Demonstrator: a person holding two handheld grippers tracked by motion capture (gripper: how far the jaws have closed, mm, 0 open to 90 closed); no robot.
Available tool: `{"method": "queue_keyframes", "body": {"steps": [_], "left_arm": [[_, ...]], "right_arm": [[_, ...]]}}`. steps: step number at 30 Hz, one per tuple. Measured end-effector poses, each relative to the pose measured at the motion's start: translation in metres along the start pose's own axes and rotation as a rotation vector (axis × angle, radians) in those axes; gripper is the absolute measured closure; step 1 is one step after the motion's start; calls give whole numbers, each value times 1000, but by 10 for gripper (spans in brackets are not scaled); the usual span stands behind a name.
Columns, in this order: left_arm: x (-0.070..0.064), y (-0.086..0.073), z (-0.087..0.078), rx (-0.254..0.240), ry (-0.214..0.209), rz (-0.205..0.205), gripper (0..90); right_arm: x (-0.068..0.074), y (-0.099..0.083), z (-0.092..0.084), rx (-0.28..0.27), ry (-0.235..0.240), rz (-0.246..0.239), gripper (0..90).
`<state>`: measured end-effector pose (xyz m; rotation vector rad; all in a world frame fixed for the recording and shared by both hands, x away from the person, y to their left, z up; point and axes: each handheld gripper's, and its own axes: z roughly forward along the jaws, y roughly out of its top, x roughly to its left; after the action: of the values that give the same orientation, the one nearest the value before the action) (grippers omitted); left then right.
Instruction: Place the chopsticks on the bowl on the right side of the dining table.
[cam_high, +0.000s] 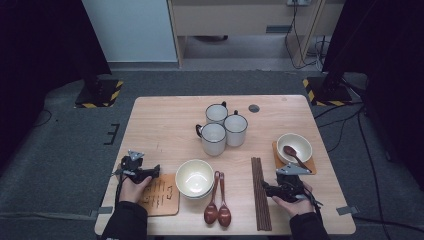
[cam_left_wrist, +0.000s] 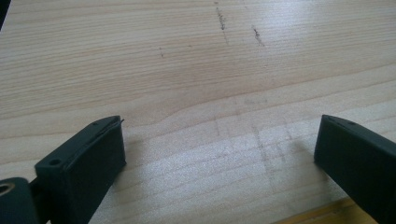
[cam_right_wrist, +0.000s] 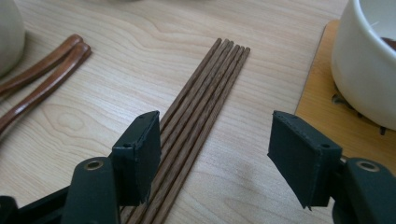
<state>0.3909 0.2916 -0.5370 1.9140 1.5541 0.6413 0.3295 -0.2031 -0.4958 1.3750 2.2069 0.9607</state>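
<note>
Jaws apart on both grippers, the right gripper (cam_right_wrist: 212, 154) low over the chopsticks (cam_right_wrist: 196, 116), nothing gripped
Right jaws stand with a gap between them, their pads on nothing; the chopsticks lie flat on the table (cam_high: 165, 125) in a tight bundle, running under the left-hand jaw in the right gripper view and slightly inside the gap, about six sticks. Left gripper (cam_left_wrist: 219, 154) has its jaws wide over bare wood at the table's near left edge, beside a mat (cam_high: 161, 195). One bowl (cam_high: 294, 147) on a second mat (cam_high: 310, 165) holds a spoon (cam_high: 295, 156). Empty stacked bowls (cam_high: 194, 178) sit near centre, how many I cannot tell, with two spoons (cam_high: 218, 202) beside them. Three mugs (cam_high: 221, 127) are clustered behind, contents not visible
</note>
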Motion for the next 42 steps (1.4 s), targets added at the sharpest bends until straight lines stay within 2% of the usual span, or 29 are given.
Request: {"method": "queue_keyframes", "body": {"steps": [9, 23, 42], "left_arm": [[0, 0, 0, 0, 0, 0, 9], [0, 0, 0, 0, 0, 0, 9], [0, 0, 0, 0, 0, 0, 9]], "right_arm": [[-2, -3, 6, 31, -1, 3, 364], [1, -5, 14, 74, -7, -48, 453], [4, -7, 19, 125, 5, -71, 568]]}}
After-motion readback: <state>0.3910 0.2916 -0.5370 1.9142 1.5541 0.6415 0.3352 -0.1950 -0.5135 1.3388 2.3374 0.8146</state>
